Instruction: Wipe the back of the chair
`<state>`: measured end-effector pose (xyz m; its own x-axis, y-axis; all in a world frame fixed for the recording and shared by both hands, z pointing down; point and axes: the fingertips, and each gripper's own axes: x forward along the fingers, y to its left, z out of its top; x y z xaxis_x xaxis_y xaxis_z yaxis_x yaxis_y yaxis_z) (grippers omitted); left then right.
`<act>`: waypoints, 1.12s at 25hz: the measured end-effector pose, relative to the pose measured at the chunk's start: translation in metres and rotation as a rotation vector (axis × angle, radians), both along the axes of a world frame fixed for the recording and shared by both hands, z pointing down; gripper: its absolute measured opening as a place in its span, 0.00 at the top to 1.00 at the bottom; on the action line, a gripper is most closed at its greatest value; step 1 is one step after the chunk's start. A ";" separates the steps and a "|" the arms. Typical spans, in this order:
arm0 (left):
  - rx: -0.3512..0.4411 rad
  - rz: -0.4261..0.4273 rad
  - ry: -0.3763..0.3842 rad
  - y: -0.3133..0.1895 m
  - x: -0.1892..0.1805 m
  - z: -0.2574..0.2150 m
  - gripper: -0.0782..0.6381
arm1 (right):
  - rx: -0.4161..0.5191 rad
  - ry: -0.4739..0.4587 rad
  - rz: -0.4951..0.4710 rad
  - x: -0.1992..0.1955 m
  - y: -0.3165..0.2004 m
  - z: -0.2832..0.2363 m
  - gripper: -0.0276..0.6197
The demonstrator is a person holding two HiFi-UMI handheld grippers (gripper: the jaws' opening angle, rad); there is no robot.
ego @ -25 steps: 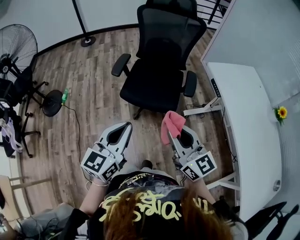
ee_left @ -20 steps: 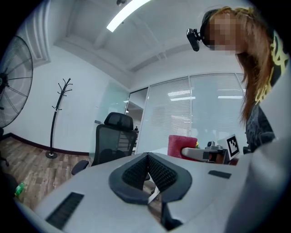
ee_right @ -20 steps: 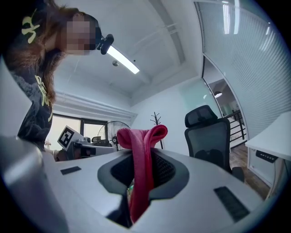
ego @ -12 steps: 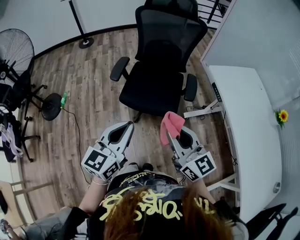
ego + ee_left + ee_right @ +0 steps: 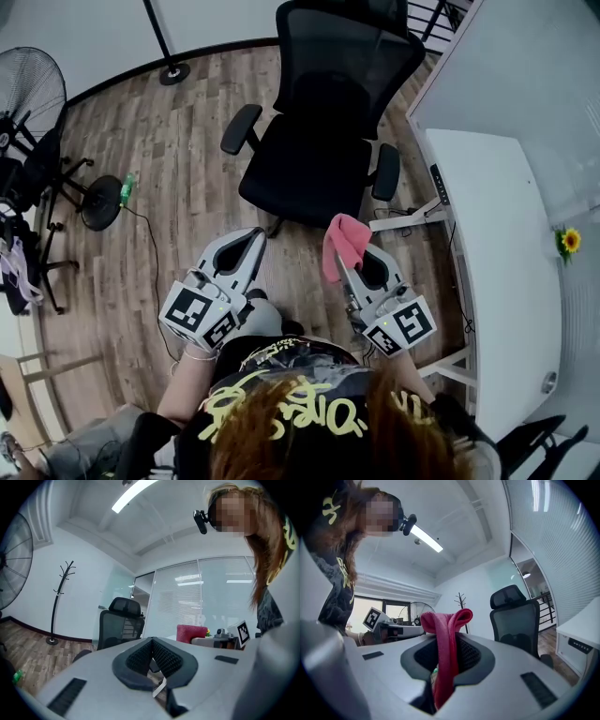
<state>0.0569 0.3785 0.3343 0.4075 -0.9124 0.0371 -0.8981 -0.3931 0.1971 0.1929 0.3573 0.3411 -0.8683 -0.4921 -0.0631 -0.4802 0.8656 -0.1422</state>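
A black mesh-backed office chair [image 5: 323, 122] stands on the wood floor ahead of me, its seat facing me and its backrest [image 5: 349, 47] on the far side. My right gripper [image 5: 343, 258] is shut on a pink cloth [image 5: 343, 244], which sticks up between the jaws [image 5: 446, 634]. The chair [image 5: 515, 618] shows to the right in the right gripper view. My left gripper [image 5: 255, 246] is shut with nothing in it, just short of the seat's near edge. In the left gripper view the chair [image 5: 119, 625] stands beyond the closed jaws.
A white desk [image 5: 497, 272] runs along the right, with a small sunflower [image 5: 566, 240] on it. A standing fan [image 5: 33, 103] and black stands [image 5: 56, 206] are at the left. A coat rack base [image 5: 174, 72] sits by the far wall. A cable [image 5: 155, 272] trails over the floor.
The view has shifted slightly, so the chair sits a little farther right. Both grippers hold nearly the same place, the left a touch lower. The cloth stays gripped.
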 end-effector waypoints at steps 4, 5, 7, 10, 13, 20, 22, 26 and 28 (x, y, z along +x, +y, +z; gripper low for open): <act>-0.020 -0.002 0.011 -0.009 -0.013 0.012 0.90 | -0.009 0.010 -0.006 -0.013 -0.008 0.008 0.85; -0.023 -0.002 0.014 -0.014 -0.017 0.015 0.90 | -0.005 0.010 -0.002 -0.017 -0.013 0.008 0.85; -0.022 0.005 0.023 -0.027 -0.026 0.018 0.90 | 0.001 0.011 0.014 -0.024 -0.026 0.009 0.85; -0.014 0.034 0.031 -0.051 -0.039 0.023 0.90 | 0.012 0.017 0.046 -0.034 -0.049 0.012 0.85; -0.005 0.067 0.052 -0.086 -0.055 0.019 0.90 | 0.021 0.027 0.084 -0.045 -0.081 0.011 0.85; 0.030 0.137 0.025 -0.175 -0.102 0.003 0.90 | 0.024 0.008 0.163 -0.093 -0.167 0.001 0.85; 0.029 0.159 0.013 -0.197 -0.115 -0.002 0.90 | 0.024 0.002 0.173 -0.109 -0.188 -0.004 0.85; 0.026 0.188 -0.005 -0.241 -0.142 -0.007 0.90 | 0.021 -0.007 0.202 -0.136 -0.229 -0.010 0.85; 0.021 0.195 -0.004 -0.260 -0.155 -0.006 0.90 | 0.017 -0.011 0.220 -0.146 -0.247 -0.010 0.85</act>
<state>-0.0977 0.1189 0.3282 0.5766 -0.8168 0.0212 -0.8053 -0.5637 0.1839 0.0468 0.1106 0.3315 -0.7390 -0.6686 -0.0820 -0.6565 0.7422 -0.1346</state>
